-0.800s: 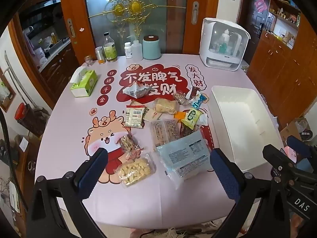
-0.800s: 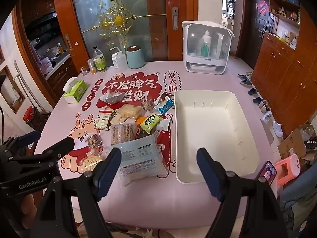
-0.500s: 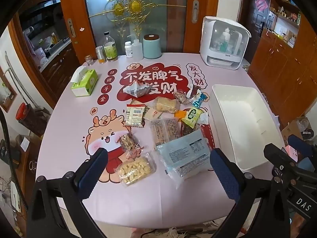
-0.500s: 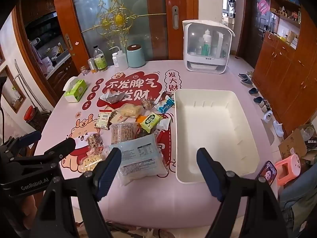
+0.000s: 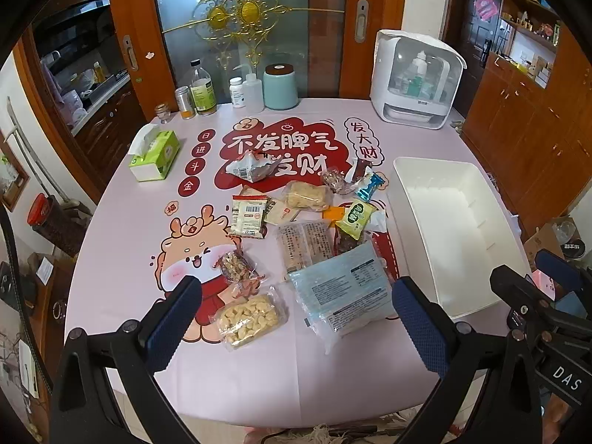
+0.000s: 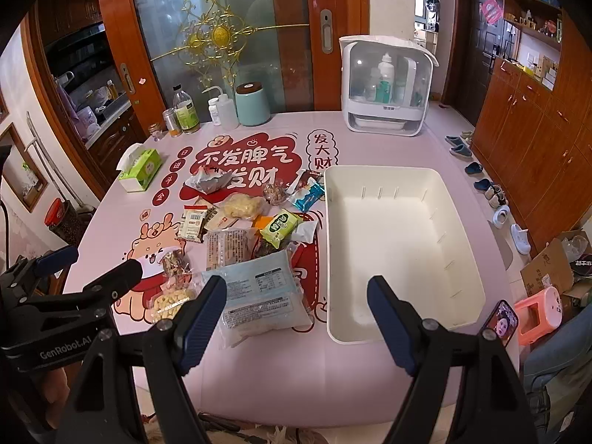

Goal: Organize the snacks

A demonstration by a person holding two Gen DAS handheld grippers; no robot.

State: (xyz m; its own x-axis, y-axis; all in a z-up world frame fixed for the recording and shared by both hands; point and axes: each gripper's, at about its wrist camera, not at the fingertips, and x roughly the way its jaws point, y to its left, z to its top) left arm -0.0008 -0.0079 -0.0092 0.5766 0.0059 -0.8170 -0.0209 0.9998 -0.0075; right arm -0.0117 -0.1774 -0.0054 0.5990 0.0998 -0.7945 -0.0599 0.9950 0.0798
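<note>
Both tools are held above the near edge of the table, angled down at it. Left gripper (image 5: pixel 296 318): jaws spread wide, nothing between them, no contact with any item. Right gripper (image 6: pixel 296 318): jaws also apart and empty; in the left wrist view its body appears at the right edge, beside the bin.

Round table (image 5: pixel 111 259): covered with a pink cloth printed with red characters and a cartoon animal.

White bin (image 6: pixel 462 251): rectangular, open-topped, no snacks inside, standing on the right part of the table just beside the snack group.

White appliance with clear window (image 6: pixel 384 88): at the far edge of the table, behind the bin.

Snack group: spread over the middle of the table, left of the bin.
- Pale blue packet (image 5: pixel 344 292): largest item, nearest the grippers, lying flat; its far edge overlaps neighbouring packets.
- Clear packet of brown biscuits (image 5: pixel 305 244): directly behind the blue packet.
- Clear bag of yellow pieces (image 5: pixel 249 318): left of the blue packet, near the left gripper's left finger.
- Green tissue box (image 5: pixel 155 155): well apart, at the table's left side.
- Green-and-yellow packet (image 5: pixel 353 218): close to the bin's left wall.
- Small blue-wrapped sweet (image 5: pixel 370 185): farther back, near the bin's far left corner.
</note>
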